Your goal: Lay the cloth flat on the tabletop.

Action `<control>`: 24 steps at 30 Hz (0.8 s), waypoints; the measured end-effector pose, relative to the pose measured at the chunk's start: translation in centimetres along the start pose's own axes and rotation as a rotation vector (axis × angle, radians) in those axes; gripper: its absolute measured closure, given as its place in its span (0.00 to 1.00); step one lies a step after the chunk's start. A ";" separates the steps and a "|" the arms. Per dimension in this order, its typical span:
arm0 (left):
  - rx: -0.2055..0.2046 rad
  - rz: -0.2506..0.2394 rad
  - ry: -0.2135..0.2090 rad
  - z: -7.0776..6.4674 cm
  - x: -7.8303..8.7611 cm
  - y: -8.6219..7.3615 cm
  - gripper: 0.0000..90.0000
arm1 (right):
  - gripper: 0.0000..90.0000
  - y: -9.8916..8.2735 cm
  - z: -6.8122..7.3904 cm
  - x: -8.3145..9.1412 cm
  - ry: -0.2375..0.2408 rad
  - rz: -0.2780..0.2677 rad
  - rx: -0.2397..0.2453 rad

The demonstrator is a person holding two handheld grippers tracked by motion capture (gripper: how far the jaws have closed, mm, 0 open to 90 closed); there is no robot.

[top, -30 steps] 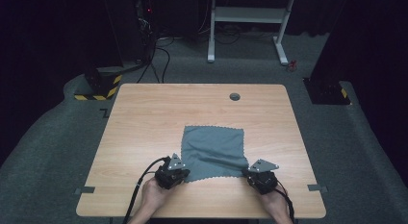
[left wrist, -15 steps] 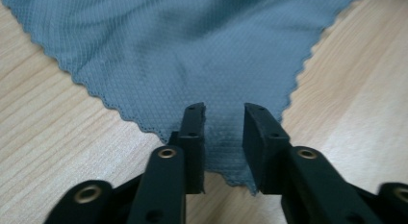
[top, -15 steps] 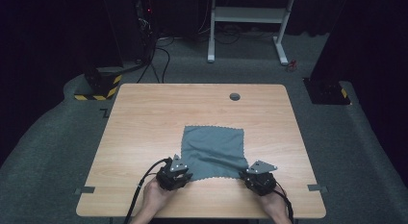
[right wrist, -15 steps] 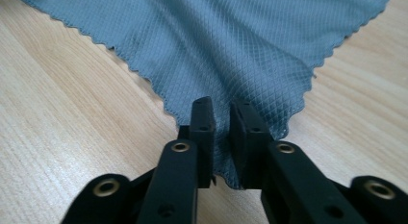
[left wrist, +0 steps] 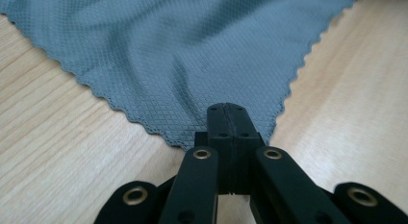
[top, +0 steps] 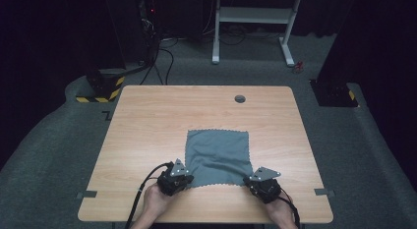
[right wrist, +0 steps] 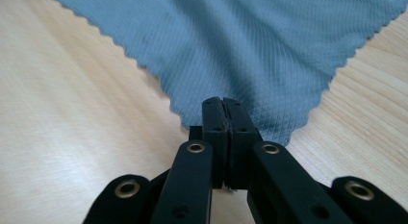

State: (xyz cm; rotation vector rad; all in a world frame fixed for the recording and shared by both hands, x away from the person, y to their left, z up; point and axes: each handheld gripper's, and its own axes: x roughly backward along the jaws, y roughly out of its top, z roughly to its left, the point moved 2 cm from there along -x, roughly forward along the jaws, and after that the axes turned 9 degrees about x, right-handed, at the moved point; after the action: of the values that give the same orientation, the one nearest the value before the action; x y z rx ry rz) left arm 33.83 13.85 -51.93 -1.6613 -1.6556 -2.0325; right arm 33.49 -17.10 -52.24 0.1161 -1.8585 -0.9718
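Note:
A grey-blue cloth (top: pixel 218 154) with zigzag edges lies flat on the wooden table (top: pixel 147 121), nearer the front edge. My left gripper (top: pixel 184 179) sits at the cloth's near left corner. In the left gripper view the jaws are pressed together, and my left gripper (left wrist: pixel 226 109) is shut on that corner of the cloth (left wrist: pixel 183 46). My right gripper (top: pixel 252 184) is at the near right corner. Seen in the right gripper view, my right gripper (right wrist: pixel 223 103) is shut on the tip of the cloth (right wrist: pixel 250 46). Both hands come in over the front edge.
A small dark grommet (top: pixel 239 99) sits in the table near its far edge. Grey tape marks (top: pixel 87 194) flank the front corners. Beyond the table are a white desk frame (top: pixel 255 15), floor cables (top: pixel 157 57) and a yellow-black striped base (top: pixel 101 89).
My right gripper has edged slightly left at the near right corner. The cloth and the left gripper have hardly moved.

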 end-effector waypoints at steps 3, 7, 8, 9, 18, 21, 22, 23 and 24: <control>-0.003 0.002 -0.008 0.1 0.8 -0.2 1.00 | 0.99 0.3 0.6 0.8 0.025 -0.005 0.020; -0.009 0.038 -0.013 0.2 1.0 -0.7 0.99 | 0.99 0.1 1.4 0.5 0.054 0.017 0.041; -0.006 0.048 -0.014 0.2 0.8 -0.8 0.98 | 0.98 0.0 1.4 0.4 0.063 0.019 0.042; -0.006 0.055 -0.015 0.1 0.8 -0.9 0.96 | 0.97 0.0 1.5 0.3 0.070 0.019 0.039; 0.057 -0.038 0.084 1.5 -0.4 1.2 0.66 | 0.89 1.6 -2.0 -0.1 -0.014 -0.060 -0.080; 0.098 -0.048 0.123 2.7 -1.6 2.1 0.64 | 0.90 2.2 -3.9 -2.0 -0.066 -0.024 -0.105; 0.105 -0.047 0.134 3.1 -2.0 2.4 0.64 | 0.90 2.4 -4.3 -2.5 -0.066 -0.020 -0.116; 0.109 -0.050 0.136 3.2 -2.2 2.5 0.64 | 0.90 2.5 -4.5 -3.1 -0.068 -0.013 -0.121; 0.100 -0.042 0.150 3.5 -2.5 2.7 0.63 | 0.90 2.6 -4.6 -3.4 -0.069 -0.007 -0.116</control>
State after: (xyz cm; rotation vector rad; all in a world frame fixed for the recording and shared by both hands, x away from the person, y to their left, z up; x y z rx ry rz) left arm 38.82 13.86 -52.40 -1.4183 -1.7237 -2.0008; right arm 39.71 -16.37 -52.10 0.0196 -1.8608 -1.0980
